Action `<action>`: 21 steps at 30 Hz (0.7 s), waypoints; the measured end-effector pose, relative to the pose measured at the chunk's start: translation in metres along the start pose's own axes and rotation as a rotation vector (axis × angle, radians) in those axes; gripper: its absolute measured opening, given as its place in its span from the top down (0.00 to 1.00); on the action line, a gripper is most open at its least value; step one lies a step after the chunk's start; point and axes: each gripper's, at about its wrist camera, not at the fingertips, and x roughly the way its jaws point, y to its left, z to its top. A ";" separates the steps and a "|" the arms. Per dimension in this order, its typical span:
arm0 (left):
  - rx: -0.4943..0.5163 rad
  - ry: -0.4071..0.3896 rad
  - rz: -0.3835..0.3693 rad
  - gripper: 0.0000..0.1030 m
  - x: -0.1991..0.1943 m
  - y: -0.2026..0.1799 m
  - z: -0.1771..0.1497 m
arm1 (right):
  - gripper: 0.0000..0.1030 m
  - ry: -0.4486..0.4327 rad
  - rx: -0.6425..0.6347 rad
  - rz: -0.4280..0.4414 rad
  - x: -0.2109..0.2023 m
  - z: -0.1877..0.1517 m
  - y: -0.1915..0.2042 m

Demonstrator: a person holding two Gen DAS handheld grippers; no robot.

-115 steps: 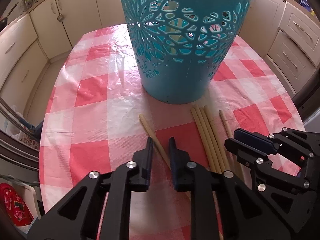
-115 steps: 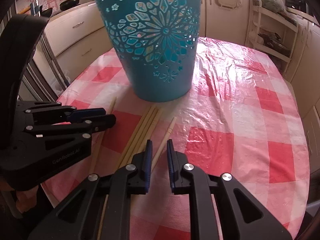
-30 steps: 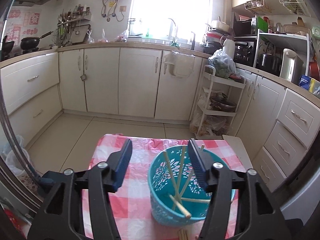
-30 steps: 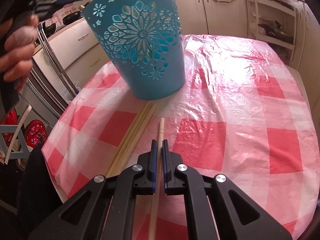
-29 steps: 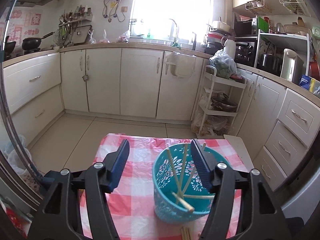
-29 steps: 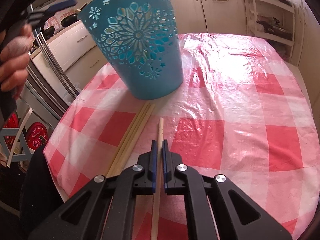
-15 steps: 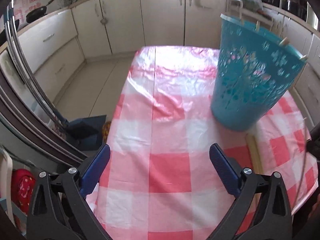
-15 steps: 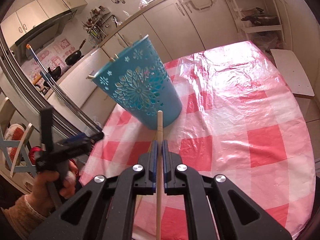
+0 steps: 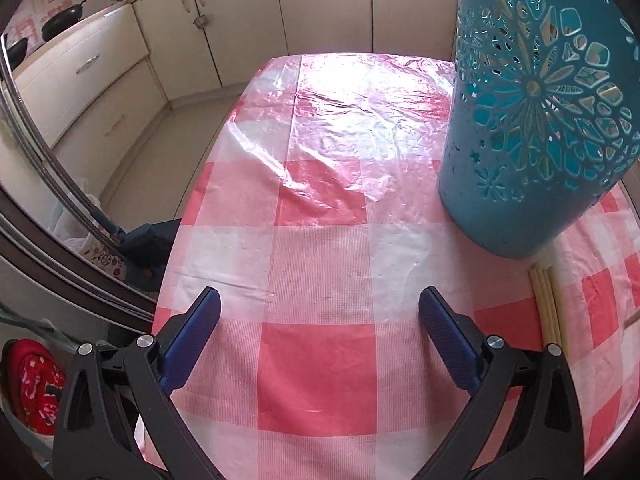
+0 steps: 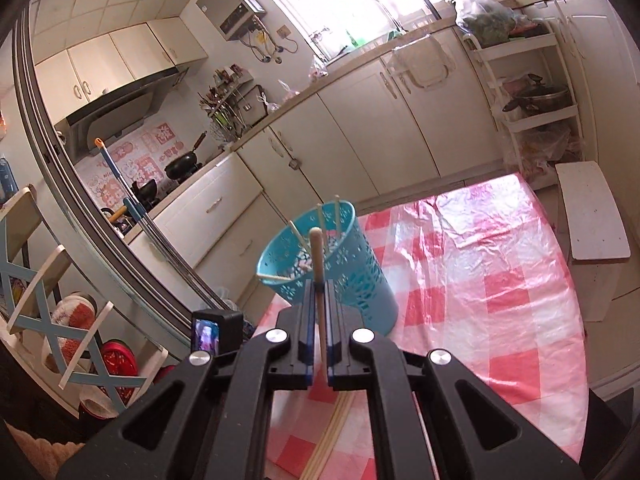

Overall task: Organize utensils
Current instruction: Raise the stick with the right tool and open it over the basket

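Observation:
A teal perforated basket (image 9: 536, 128) stands on the red-and-white checked tablecloth (image 9: 320, 264); in the right wrist view the basket (image 10: 352, 280) holds several wooden chopsticks. My left gripper (image 9: 319, 320) is open wide, low over bare cloth to the left of the basket, with nothing between its fingers. Three loose chopsticks (image 9: 548, 304) lie on the cloth at the basket's foot, right of the left gripper. My right gripper (image 10: 319, 296) is shut on a single chopstick (image 10: 316, 252), held high with its tip up in front of the basket's mouth. More loose chopsticks (image 10: 332, 436) lie below it.
Cream kitchen cabinets (image 10: 360, 136) and a counter run behind the table. A white shelf rack (image 10: 536, 92) with a pot stands at the right, a white stool (image 10: 592, 212) beside the table. A chair (image 10: 44, 288) and a sliding-door frame lie left. The table's left edge (image 9: 180, 240) is close.
My left gripper opened wide above the basket, then dropped down to the cloth left of it. My right gripper lifted its chopstick off the table and rose above the basket's rim.

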 end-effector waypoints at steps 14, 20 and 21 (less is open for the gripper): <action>0.021 -0.018 -0.038 0.07 0.015 -0.008 0.013 | 0.96 -0.109 -0.116 0.077 0.007 0.102 0.055; 0.013 -0.014 -0.075 0.07 0.019 -0.010 0.016 | 0.96 -0.103 -0.168 0.013 0.049 0.113 0.065; 0.014 -0.013 -0.080 0.07 0.020 -0.011 0.017 | 0.96 -0.090 -0.176 -0.008 0.059 0.111 0.064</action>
